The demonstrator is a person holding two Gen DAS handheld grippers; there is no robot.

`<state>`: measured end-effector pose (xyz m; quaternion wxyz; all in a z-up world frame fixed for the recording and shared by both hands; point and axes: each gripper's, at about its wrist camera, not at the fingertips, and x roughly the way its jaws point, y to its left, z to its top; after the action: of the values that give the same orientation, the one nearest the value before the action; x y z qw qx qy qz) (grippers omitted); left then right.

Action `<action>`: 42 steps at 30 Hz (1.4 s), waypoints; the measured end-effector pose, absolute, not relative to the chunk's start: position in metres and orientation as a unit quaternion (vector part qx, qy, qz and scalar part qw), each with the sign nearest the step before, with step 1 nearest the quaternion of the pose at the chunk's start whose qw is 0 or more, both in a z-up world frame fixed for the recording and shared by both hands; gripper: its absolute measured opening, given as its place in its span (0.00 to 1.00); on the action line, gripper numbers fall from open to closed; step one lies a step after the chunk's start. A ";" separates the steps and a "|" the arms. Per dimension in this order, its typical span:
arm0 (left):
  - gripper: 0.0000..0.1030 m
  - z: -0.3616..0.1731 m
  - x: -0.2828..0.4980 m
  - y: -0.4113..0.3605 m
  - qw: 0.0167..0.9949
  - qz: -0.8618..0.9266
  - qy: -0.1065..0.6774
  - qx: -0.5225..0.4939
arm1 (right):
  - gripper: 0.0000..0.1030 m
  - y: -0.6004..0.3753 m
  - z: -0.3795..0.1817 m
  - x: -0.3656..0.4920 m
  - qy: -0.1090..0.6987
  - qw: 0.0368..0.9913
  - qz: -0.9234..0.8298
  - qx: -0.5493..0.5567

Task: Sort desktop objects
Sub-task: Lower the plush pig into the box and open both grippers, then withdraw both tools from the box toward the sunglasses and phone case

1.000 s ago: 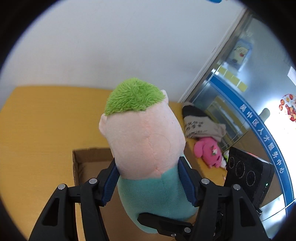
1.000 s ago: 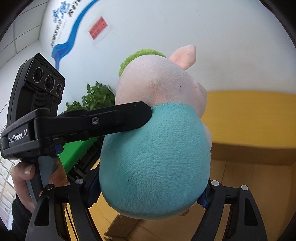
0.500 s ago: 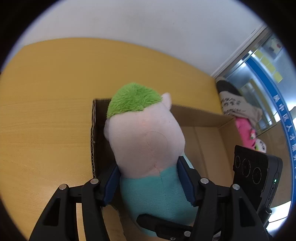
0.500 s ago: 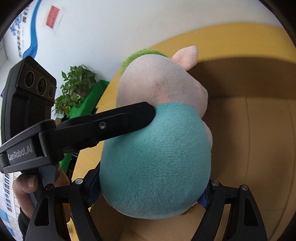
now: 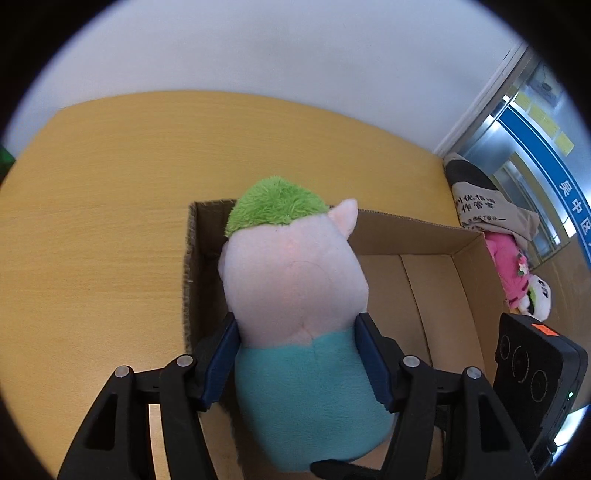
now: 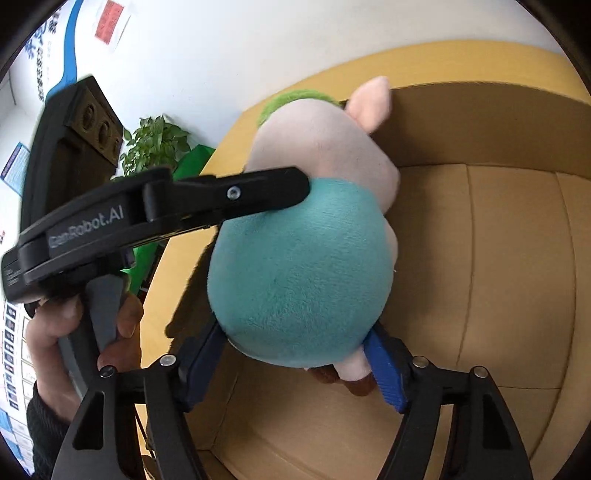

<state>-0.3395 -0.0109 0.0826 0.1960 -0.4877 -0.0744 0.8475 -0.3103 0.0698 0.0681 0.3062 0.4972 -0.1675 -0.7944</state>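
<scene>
The plush pig (image 5: 295,295) has a pale pink head, green tuft, pink ear and teal body. It sits upright, back toward the near side, over the left end of the open cardboard box (image 5: 424,236), which rests on the tabletop (image 5: 92,221).

A plain white wall (image 5: 280,48) stands behind the yellow wood-grain counter (image 5: 96,206), whose far edge meets it in a soft curve. To the right in the left wrist view, a metal-framed glass partition (image 5: 517,122) carries a blue band with white Chinese characters (image 5: 570,199) and small yellow notes (image 5: 543,118); bright daylight comes through it. In the right wrist view, the white wall bears a blue swoosh graphic (image 6: 68,40) and a red sign (image 6: 109,22). A leafy green potted plant (image 6: 155,142) stands beyond the counter's left edge, next to a bright green surface (image 6: 192,158). Small posters (image 6: 11,354) line the far left wall.
</scene>
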 end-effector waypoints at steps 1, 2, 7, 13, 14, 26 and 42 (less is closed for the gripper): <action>0.58 0.087 -0.336 -0.014 0.191 0.852 -0.072 -0.482 | 0.72 0.066 0.070 -0.309 -0.170 0.316 -0.790 0.496; 0.58 0.092 -0.331 -0.018 0.192 0.854 -0.071 -0.478 | 0.71 0.062 0.072 -0.308 -0.170 0.324 -0.786 0.498; 0.58 0.111 -0.312 -0.032 0.180 0.860 -0.055 -0.474 | 0.79 0.050 0.061 -0.296 -0.152 0.312 -0.774 0.530; 0.58 0.134 -0.256 -0.038 0.172 0.881 -0.030 -0.439 | 0.91 0.101 0.092 -0.266 -0.151 0.261 -0.808 0.507; 0.58 0.137 -0.245 -0.033 0.175 0.885 -0.022 -0.431 | 0.91 0.119 0.095 -0.238 -0.150 0.255 -0.816 0.497; 0.60 0.080 -0.145 0.004 0.177 0.878 -0.021 -0.445 | 1.00 0.245 0.116 -0.097 -0.025 0.094 -0.897 0.431; 0.58 0.052 -0.109 -0.001 0.125 0.865 -0.031 -0.485 | 0.99 0.287 0.076 -0.074 -0.008 0.075 -0.899 0.432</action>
<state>-0.1091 -0.0010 0.0519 0.1254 -0.4853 -0.0312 0.8647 -0.0741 0.2865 0.0758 0.0746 0.4321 -0.0079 -0.8987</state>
